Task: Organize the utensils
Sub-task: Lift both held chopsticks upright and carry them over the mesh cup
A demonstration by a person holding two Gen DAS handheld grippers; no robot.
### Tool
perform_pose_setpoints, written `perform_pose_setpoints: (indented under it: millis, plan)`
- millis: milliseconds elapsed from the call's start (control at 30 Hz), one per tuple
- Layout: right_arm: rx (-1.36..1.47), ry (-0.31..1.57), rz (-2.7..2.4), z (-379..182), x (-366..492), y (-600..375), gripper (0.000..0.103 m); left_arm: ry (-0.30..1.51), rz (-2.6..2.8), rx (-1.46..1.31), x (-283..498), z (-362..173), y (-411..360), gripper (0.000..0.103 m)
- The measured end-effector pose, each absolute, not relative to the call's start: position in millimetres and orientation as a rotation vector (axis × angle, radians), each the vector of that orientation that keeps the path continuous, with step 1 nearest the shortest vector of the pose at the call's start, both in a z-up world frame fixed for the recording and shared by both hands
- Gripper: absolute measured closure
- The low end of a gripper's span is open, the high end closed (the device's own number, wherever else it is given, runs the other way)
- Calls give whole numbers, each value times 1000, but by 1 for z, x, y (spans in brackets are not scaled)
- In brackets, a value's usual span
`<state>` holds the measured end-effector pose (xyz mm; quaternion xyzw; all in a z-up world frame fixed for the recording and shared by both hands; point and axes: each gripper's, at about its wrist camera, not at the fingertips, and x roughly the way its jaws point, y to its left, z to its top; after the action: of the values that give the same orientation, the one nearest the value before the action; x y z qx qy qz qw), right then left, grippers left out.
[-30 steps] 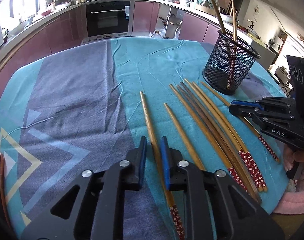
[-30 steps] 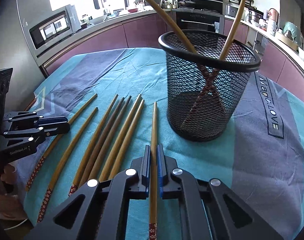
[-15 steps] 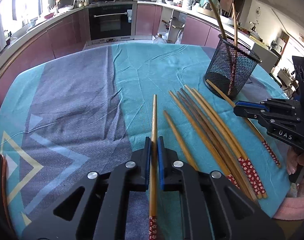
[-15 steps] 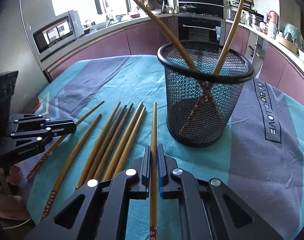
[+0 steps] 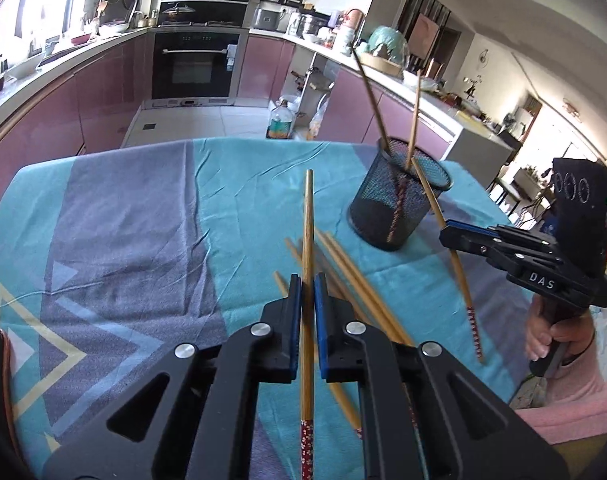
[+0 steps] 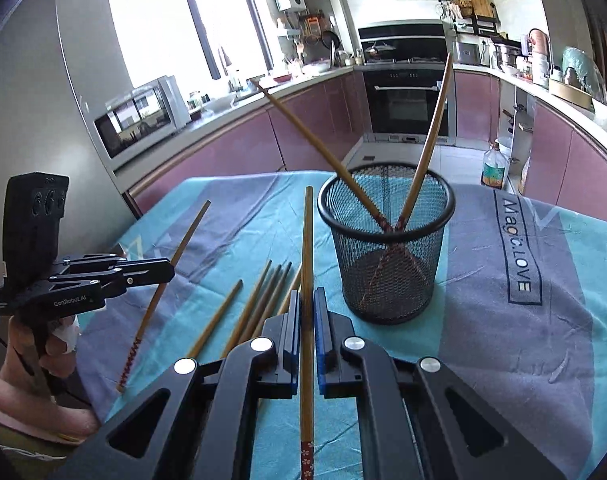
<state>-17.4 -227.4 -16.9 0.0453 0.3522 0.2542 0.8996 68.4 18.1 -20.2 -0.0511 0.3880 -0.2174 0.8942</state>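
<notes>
My left gripper (image 5: pixel 307 280) is shut on a wooden chopstick (image 5: pixel 308 224) and holds it lifted above the table, tip pointing away. My right gripper (image 6: pixel 307 296) is shut on another chopstick (image 6: pixel 306 240), also lifted, left of the black mesh holder (image 6: pixel 387 256). The holder (image 5: pixel 395 208) stands on the teal cloth with two chopsticks leaning in it. Several loose chopsticks (image 6: pixel 259 304) lie on the cloth below the grippers. The right gripper (image 5: pixel 449 236) with its chopstick shows at the right in the left wrist view. The left gripper (image 6: pixel 169 272) shows at the left in the right wrist view.
The table is covered by a teal and purple cloth (image 5: pixel 135 216). Its near edge is by the hands (image 6: pixel 43 352). Purple kitchen cabinets and an oven (image 5: pixel 195 64) stand beyond the far edge.
Both grippers have risen off the cloth with their chopsticks. The left gripper closed on its chopstick a second ago. The right chopstick's tip now sits near the holder.
</notes>
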Motion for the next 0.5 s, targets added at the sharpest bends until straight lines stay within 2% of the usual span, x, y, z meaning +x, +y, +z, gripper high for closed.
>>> perform_pose_setpoints:
  millis: [500]
  plan:
    - [169, 598, 532, 17, -29, -253, 98, 649, -575, -178, 51, 40, 22, 96]
